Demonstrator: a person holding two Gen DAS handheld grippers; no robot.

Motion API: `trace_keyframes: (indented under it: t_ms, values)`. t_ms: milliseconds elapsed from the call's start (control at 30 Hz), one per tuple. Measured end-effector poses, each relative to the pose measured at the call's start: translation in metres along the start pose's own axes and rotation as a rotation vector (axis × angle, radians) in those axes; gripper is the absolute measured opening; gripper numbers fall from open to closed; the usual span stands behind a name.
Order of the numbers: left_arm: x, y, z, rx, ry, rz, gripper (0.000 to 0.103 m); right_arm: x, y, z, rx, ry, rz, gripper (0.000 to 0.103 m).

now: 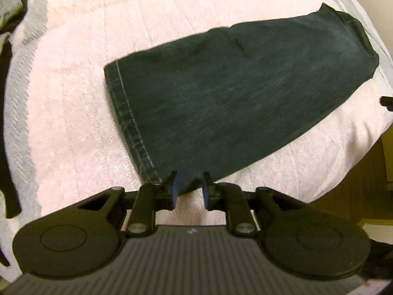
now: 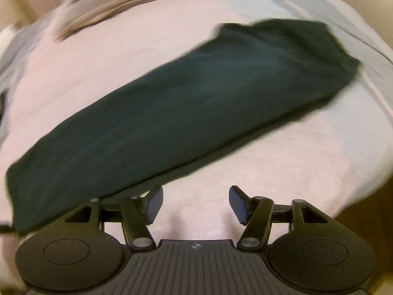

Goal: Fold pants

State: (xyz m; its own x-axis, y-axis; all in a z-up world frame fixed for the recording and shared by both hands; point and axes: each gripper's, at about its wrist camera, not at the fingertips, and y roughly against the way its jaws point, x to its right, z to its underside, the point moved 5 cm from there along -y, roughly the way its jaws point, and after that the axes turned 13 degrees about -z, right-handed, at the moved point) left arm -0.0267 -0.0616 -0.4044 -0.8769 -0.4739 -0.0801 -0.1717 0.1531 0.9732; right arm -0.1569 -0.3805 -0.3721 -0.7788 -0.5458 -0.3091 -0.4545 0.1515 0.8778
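Observation:
Dark green pants (image 1: 233, 91) lie folded lengthwise on a pink blanket (image 1: 73, 123); the stitched leg hem (image 1: 127, 120) is at the left and the waist end at the far right. My left gripper (image 1: 189, 191) is at the hem's near corner. Its blue pads (image 1: 175, 189) stand a little apart, with the tip of the cloth between them and not pinched. In the blurred right wrist view the pants (image 2: 184, 103) stretch diagonally from lower left to upper right. My right gripper (image 2: 195, 204) hangs wide open over bare blanket, just in front of the pants' long edge.
The blanket covers a bed with a grey-striped border (image 1: 22, 56). Dark and grey clothes (image 1: 7, 12) lie at its far left. A tan cloth (image 2: 127, 5) lies at the back in the right wrist view. The bed's edge and wooden floor (image 1: 356, 177) are at the right.

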Motion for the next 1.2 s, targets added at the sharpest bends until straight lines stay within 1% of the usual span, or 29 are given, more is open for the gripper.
trace_keyframes:
  t_ms: [100,133,167,233,300,433,500,567,700,833,933,1033,1200]
  values:
    - [0.006,0.017,0.007,0.061,-0.080,-0.049,0.021,-0.037,-0.013,0.008,-0.035,0.155,-0.100,0.057]
    - [0.007,0.022,0.012,0.073,-0.109,-0.060,0.025,-0.048,-0.018,0.011,-0.047,0.203,-0.127,0.057]
    - [0.011,0.022,0.015,0.079,-0.139,-0.077,0.027,-0.057,-0.025,0.016,-0.065,0.245,-0.148,0.057]
    - [0.013,0.022,0.024,0.076,-0.182,-0.098,0.027,-0.074,-0.037,0.026,-0.103,0.310,-0.191,0.057]
    - [0.014,0.020,0.032,0.073,-0.209,-0.104,0.028,-0.089,-0.045,0.033,-0.122,0.361,-0.208,0.057]
    - [0.006,0.015,0.045,0.068,-0.243,-0.107,0.029,-0.121,-0.054,0.038,-0.122,0.443,-0.238,0.057]
    - [-0.003,0.017,0.047,0.071,-0.264,-0.092,0.029,-0.136,-0.058,0.039,-0.117,0.493,-0.226,0.057]
    - [-0.011,0.019,0.044,0.076,-0.294,-0.085,0.029,-0.153,-0.064,0.040,-0.117,0.501,-0.203,0.057]
    - [-0.028,0.023,0.036,0.090,-0.355,-0.039,0.029,-0.179,-0.066,0.052,-0.119,0.444,-0.135,0.057]
    - [-0.043,0.024,0.035,0.111,-0.430,0.009,0.031,-0.208,-0.066,0.064,-0.107,0.404,-0.097,0.057]
    - [-0.055,0.023,0.033,0.126,-0.484,0.022,0.031,-0.231,-0.068,0.073,-0.102,0.383,-0.090,0.057]
    - [-0.066,0.021,0.031,0.137,-0.517,0.031,0.031,-0.250,-0.071,0.079,-0.105,0.385,-0.098,0.057]
    - [-0.079,0.015,0.028,0.144,-0.556,0.030,0.032,-0.274,-0.084,0.091,-0.120,0.458,-0.103,0.057]
